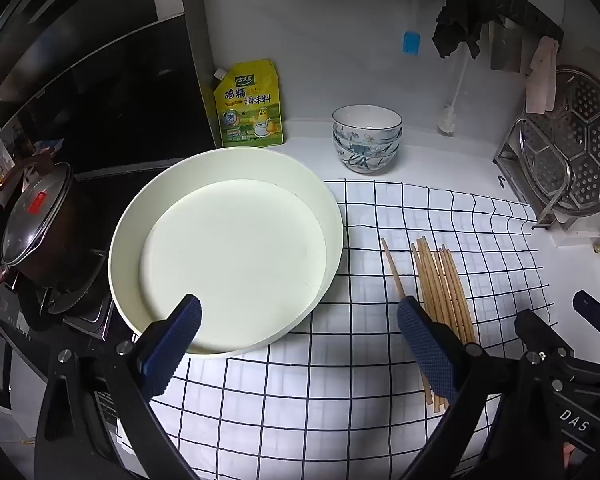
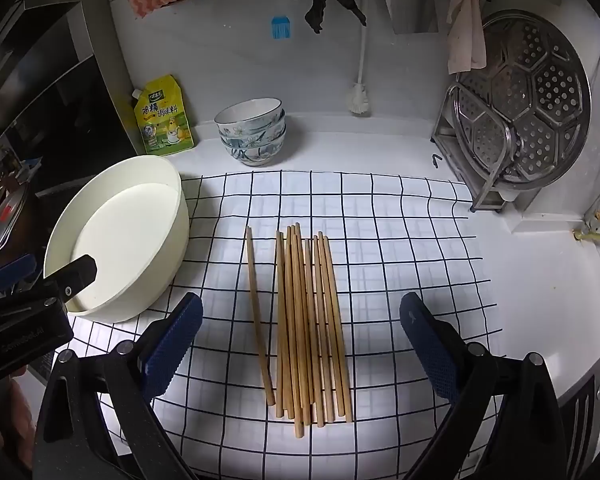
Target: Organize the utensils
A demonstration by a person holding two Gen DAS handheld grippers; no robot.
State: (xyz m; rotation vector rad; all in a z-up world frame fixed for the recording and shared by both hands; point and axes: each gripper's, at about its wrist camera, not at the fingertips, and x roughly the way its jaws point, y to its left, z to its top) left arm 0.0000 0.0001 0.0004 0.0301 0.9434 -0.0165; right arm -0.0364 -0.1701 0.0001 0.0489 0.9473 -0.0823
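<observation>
Both grippers wide, empty: right over chopsticks; loose bundle may scatter if pinched unevenly.

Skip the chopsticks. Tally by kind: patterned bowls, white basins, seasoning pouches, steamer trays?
patterned bowls: 3, stacked
white basin: 1
seasoning pouch: 1
steamer tray: 1
Total: 6
</observation>
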